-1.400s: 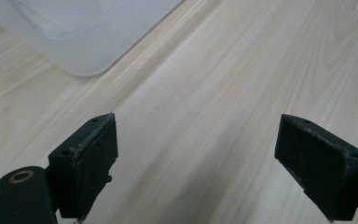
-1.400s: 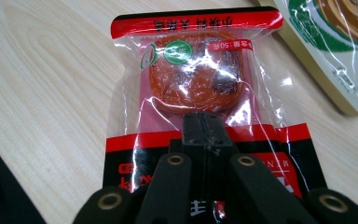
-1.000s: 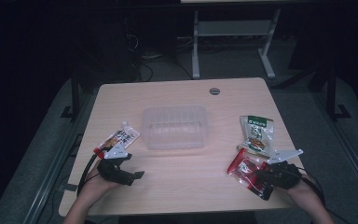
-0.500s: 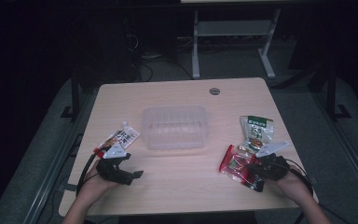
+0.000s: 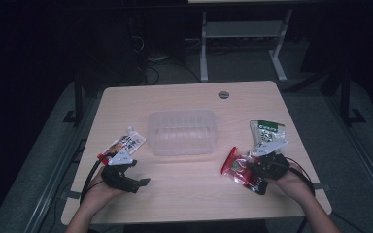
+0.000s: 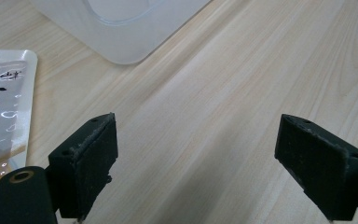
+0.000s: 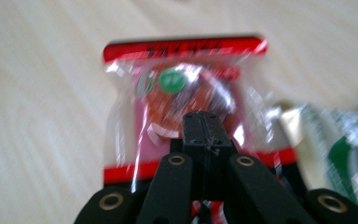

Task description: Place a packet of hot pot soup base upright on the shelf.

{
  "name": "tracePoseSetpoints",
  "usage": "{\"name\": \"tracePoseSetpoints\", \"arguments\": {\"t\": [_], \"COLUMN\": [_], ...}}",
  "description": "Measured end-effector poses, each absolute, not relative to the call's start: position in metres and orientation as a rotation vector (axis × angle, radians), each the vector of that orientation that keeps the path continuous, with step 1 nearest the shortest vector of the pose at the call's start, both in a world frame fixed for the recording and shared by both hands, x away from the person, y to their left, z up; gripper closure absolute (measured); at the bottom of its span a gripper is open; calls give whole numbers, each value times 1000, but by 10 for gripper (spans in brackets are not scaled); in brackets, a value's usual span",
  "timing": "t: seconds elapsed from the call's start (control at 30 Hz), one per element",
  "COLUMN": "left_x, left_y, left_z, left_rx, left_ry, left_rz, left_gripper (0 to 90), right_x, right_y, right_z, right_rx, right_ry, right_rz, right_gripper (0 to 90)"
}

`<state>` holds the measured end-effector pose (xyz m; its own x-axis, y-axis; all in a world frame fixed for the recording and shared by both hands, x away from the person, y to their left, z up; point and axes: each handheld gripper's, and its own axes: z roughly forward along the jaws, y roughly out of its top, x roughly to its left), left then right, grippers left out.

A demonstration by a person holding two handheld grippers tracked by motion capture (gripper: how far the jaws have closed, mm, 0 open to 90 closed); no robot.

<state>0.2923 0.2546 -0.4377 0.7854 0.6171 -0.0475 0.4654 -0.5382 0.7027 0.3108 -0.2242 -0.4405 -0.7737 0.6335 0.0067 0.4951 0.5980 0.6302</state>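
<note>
A red snack packet (image 5: 236, 166) (image 7: 186, 100) hangs just above the table at the front right, with my right gripper (image 5: 252, 174) (image 7: 204, 128) shut on its near half. A green packet (image 5: 267, 131) (image 7: 349, 149) lies on the table behind it. At the front left my left gripper (image 5: 135, 178) (image 6: 205, 168) stands open over bare wood, nothing between its jaws. A silver and orange pouch (image 5: 125, 143) (image 6: 2, 107) lies just beyond it. A clear plastic tub (image 5: 181, 132) (image 6: 116, 28) sits in the middle of the table.
The wooden table (image 5: 184, 199) has a round cable hole (image 5: 224, 94) near its far edge. A white metal stand (image 5: 238, 34) and cables are on the dark floor beyond. Black cables trail from both grippers off the table's front.
My right gripper has carried the red packet leftward, away from the green packet and toward the table's middle. The left gripper has stayed where it was, open.
</note>
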Motion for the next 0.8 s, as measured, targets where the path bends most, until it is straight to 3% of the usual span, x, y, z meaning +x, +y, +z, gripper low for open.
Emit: {"name": "tracePoseSetpoints", "arguments": {"t": [0.37, 0.8], "left_x": [290, 290], "left_y": [249, 248], "left_z": [-439, -439], "left_rx": [2253, 2252], "left_ry": [766, 760], "left_rz": [242, 240], "left_gripper": [128, 128], "right_x": [348, 347], "right_y": [-217, -203], "right_z": [-442, -450], "right_rx": [1015, 971], "right_ry": [2555, 2608], "right_rz": [912, 891], "right_gripper": [900, 900]}}
